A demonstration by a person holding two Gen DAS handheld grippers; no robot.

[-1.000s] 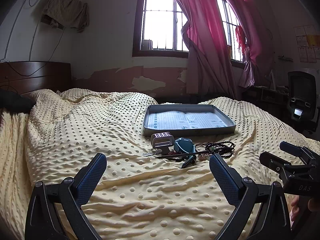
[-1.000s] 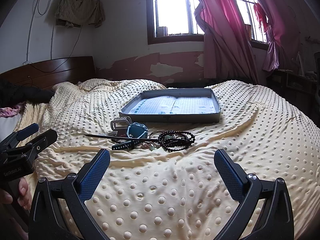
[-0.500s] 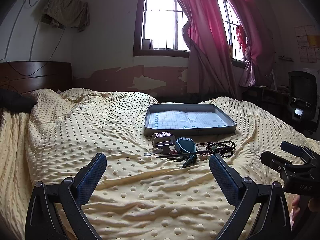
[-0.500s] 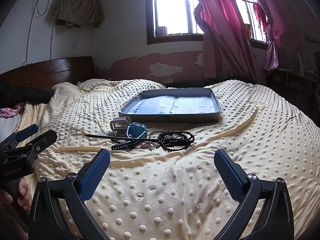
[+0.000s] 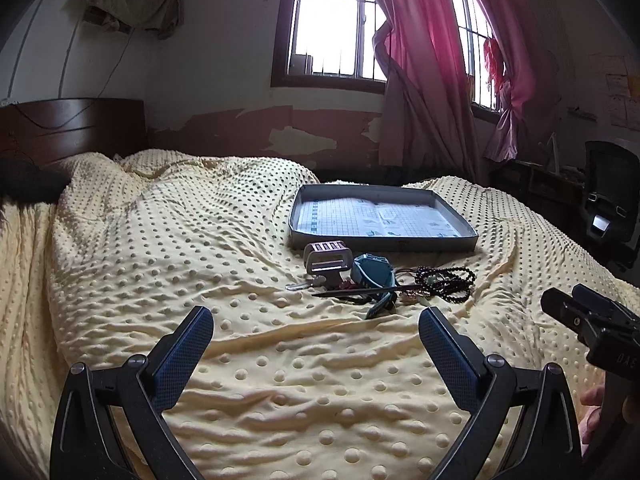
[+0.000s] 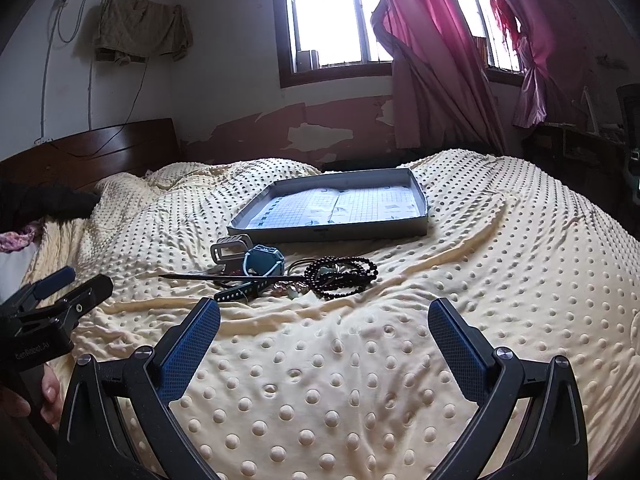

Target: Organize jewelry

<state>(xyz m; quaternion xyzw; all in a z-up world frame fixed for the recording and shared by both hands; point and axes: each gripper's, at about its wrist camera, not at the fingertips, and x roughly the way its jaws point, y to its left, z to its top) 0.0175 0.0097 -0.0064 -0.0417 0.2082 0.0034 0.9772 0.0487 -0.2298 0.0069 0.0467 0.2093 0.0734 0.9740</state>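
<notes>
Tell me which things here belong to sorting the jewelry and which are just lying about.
For the job:
tray
beads
teal watch
grey watch
dark stick
left gripper
right gripper

Lying about:
blanket
curtain
cloth on wall
chair

On the bed cover [image 5: 168, 248], a tray [image 5: 382, 240] toward the far side, a cluster just before its near wall: a buckle-like piece [image 5: 326, 262] at the left, a watch [image 5: 370, 274] beside it, a bead string [image 5: 446, 280] at the right, a thin stick [image 5: 352, 291] lying crosswise in front (partly under the watch strap). Behind the bed, a window [image 5: 332, 20]; at its left end, a headboard [image 5: 76, 128].
</notes>
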